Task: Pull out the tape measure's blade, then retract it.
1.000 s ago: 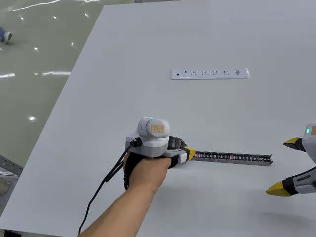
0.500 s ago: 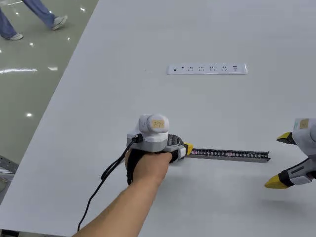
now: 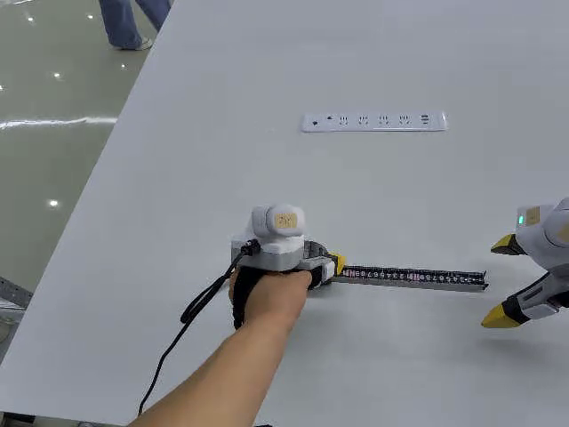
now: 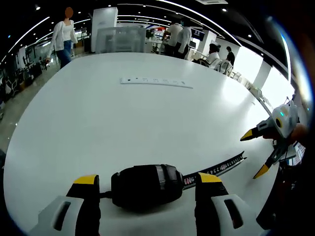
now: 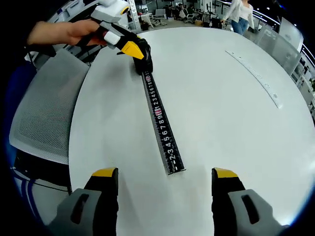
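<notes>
1. Right gripper (image 3: 500, 280) has crept a bit closer to the free end of the blade (image 5: 161, 118) since a second ago. The blade itself is out about as far as it was.
2. Its fingers (image 5: 101, 191) are spread wide with nothing in them. The blade tip lines up with the gap between them and isn't touching either one.
3. The tape measure (image 4: 145, 189) lies toward the near edge of the tabletop (image 3: 373, 205), with my left gripper (image 4: 147, 178) around the case. Those fingers (image 4: 86, 196) sit close on both sides, but honestly I can't tell if they're actually pinching it.
4. Key bit: the blade lies flat with its long axis parallel to the near edge. It runs from the case toward the right edge and points straight at my right gripper, so that's the nearer one to the tip.
5. My guess is the pull-out looks done and retracting is what's left.
</notes>
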Demonstrator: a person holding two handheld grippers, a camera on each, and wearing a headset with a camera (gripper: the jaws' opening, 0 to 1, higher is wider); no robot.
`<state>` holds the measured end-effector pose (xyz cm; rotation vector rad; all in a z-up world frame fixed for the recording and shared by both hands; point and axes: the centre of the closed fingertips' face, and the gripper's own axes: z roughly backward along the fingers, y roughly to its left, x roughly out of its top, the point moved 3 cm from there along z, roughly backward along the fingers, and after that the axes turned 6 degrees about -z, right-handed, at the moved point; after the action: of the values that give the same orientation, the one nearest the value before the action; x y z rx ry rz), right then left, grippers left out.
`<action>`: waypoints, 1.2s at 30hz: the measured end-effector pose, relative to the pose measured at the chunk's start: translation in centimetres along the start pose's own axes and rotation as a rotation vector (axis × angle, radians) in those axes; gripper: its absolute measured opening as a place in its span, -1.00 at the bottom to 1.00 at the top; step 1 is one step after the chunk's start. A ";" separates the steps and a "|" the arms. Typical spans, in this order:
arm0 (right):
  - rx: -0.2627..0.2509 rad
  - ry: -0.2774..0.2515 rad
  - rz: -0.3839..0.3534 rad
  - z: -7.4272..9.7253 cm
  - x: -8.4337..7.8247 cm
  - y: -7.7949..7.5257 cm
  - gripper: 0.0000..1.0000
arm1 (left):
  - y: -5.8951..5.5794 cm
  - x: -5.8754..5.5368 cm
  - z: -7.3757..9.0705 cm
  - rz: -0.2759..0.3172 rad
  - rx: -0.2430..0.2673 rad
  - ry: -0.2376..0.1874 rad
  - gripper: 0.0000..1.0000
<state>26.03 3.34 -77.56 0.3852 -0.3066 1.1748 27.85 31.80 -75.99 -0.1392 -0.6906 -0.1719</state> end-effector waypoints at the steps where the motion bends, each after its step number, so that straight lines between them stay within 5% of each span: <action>1: 0.003 0.006 0.006 -0.1 -0.1 -0.2 0.47 | 0.0 0.0 0.0 0.000 0.002 -0.002 0.52; 19: 0.010 0.049 0.152 -1.1 0.0 -1.7 0.00 | 0.3 -0.3 -0.3 0.012 0.003 0.005 0.42; 36: 0.014 0.044 0.239 -1.4 0.3 -1.3 -0.49 | 0.4 -0.3 -0.3 0.017 0.001 0.004 0.35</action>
<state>27.38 3.77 -78.91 0.3409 -0.3124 1.4185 27.94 32.12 -76.44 -0.1439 -0.6853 -0.1561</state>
